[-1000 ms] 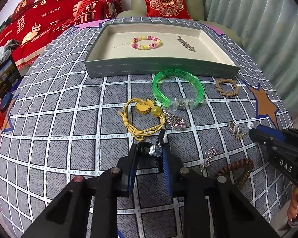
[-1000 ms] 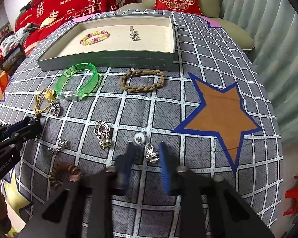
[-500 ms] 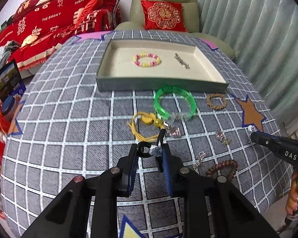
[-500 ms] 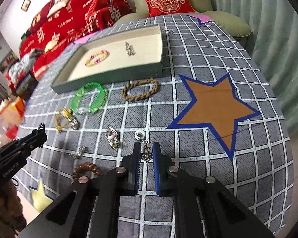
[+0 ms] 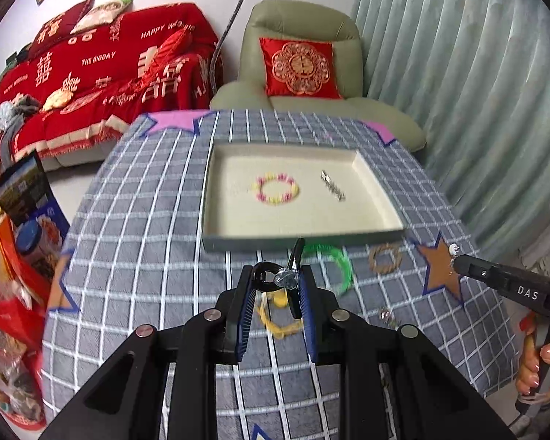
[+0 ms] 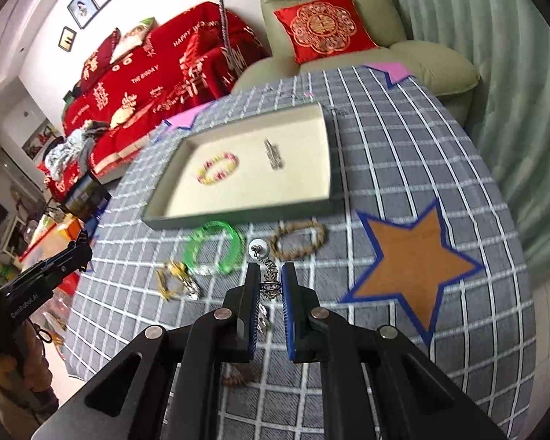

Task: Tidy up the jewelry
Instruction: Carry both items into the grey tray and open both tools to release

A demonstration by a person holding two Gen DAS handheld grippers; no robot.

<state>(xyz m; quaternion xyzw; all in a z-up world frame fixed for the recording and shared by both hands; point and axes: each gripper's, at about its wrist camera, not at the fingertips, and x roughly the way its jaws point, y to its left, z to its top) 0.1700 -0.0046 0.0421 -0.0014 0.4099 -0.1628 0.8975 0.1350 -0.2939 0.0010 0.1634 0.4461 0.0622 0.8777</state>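
Observation:
My left gripper (image 5: 278, 278) is shut on a black hair clip (image 5: 266, 279) with a silver stone, held above the checked table. My right gripper (image 6: 270, 275) is shut on a silver chain earring (image 6: 271, 286) whose white pearl (image 6: 258, 247) sticks out past the pads. The grey tray (image 5: 300, 242) lies ahead of both and holds a pink-and-yellow bead bracelet (image 5: 277, 192) and a silver brooch (image 5: 333, 190). In the right wrist view the same tray (image 6: 238, 217) sits beyond the gripper. The right gripper (image 5: 458, 262) shows at the right edge of the left wrist view.
On the cloth before the tray lie a green bangle (image 6: 212, 253), a braided rope bracelet (image 6: 299, 244), a yellow cord with a heart charm (image 6: 176, 280) and a brown bead bracelet (image 6: 238, 377). An armchair (image 5: 304, 73), red sofa (image 5: 91, 84) and curtain (image 5: 458, 91) surround the table.
Both grippers have risen from the table with their pieces held, and the jewelry on the cloth now looks smaller and farther below. The views have tilted up toward the tray.

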